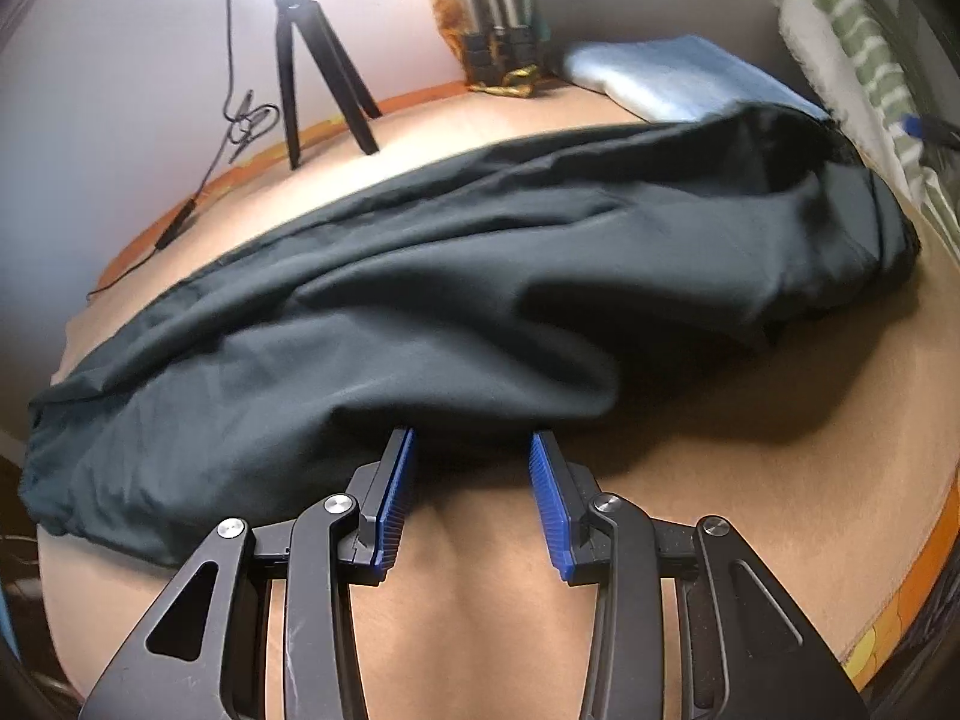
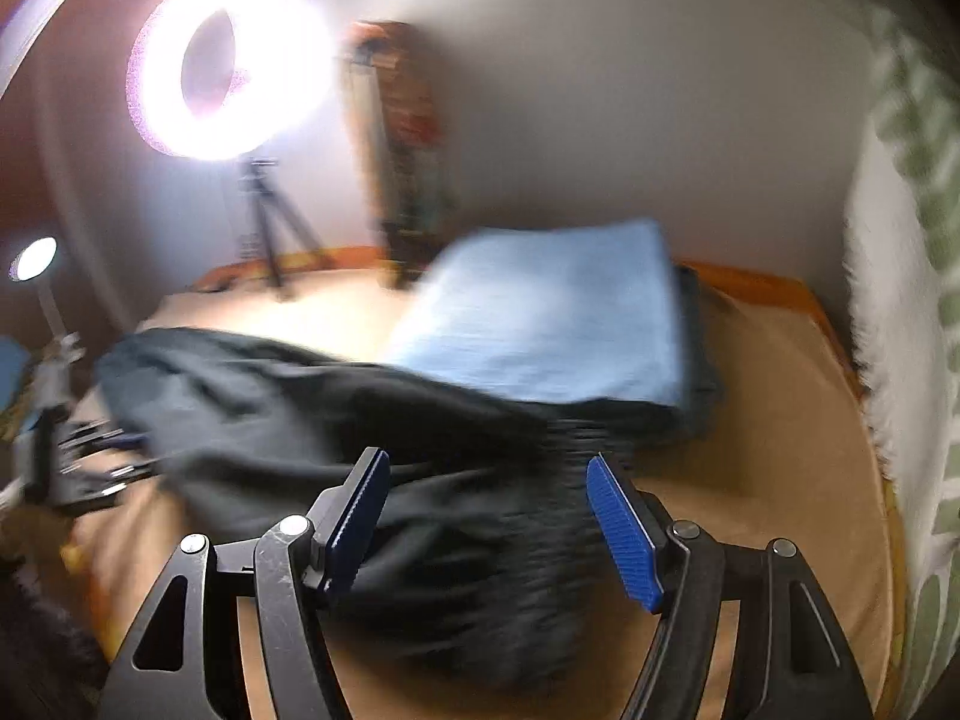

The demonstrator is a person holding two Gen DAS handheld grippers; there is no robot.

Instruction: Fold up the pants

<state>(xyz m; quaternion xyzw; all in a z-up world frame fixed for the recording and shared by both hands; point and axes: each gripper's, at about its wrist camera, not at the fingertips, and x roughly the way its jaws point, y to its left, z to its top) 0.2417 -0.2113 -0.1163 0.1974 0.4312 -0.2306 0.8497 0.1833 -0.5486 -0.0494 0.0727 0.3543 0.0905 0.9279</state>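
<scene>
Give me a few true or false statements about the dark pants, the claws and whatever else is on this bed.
1. The dark crumpled pants lie on the tan sheet. True.
2. The left claw is clamped shut on the pants. False: its jaws stand apart at the fabric's near edge.
3. A folded light blue cloth rests beyond the pants. True.
4. The right claw grips the blue cloth. False: it is open above the pants.
5. The bright ring light is switched off. False: it glows.

The left claw has its two blue fingers apart, tips at the edge of the dark pants. A black tripod stands far behind.
</scene>
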